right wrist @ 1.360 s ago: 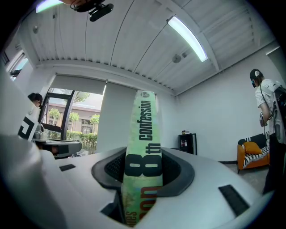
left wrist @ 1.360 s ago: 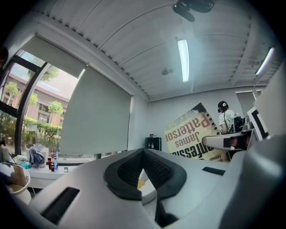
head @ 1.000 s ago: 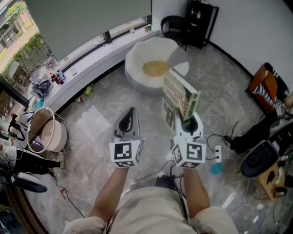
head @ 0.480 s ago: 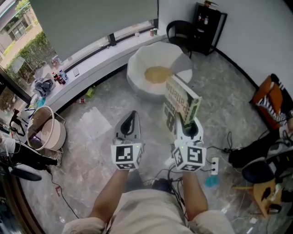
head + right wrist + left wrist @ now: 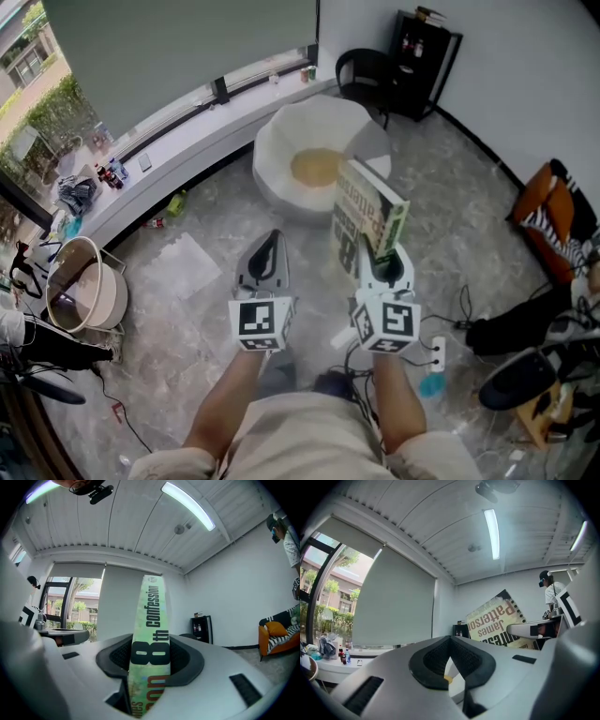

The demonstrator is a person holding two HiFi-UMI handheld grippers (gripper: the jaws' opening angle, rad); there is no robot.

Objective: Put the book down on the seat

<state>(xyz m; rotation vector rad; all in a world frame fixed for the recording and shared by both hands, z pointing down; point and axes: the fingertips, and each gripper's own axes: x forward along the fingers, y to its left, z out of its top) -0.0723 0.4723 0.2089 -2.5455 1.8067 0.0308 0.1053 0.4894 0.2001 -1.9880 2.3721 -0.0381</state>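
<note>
Book (image 5: 367, 217), judged stiff and top-heavy, is pinched at its lower spine by right gripper (image 5: 384, 258). Left gripper (image 5: 269, 239) is pressed together, empty. Seat (image 5: 281, 127) is noted at 12 o'clock.

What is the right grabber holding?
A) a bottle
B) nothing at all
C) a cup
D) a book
D: the book stands upright, its green spine clamped between the jaws of the right gripper.
</note>
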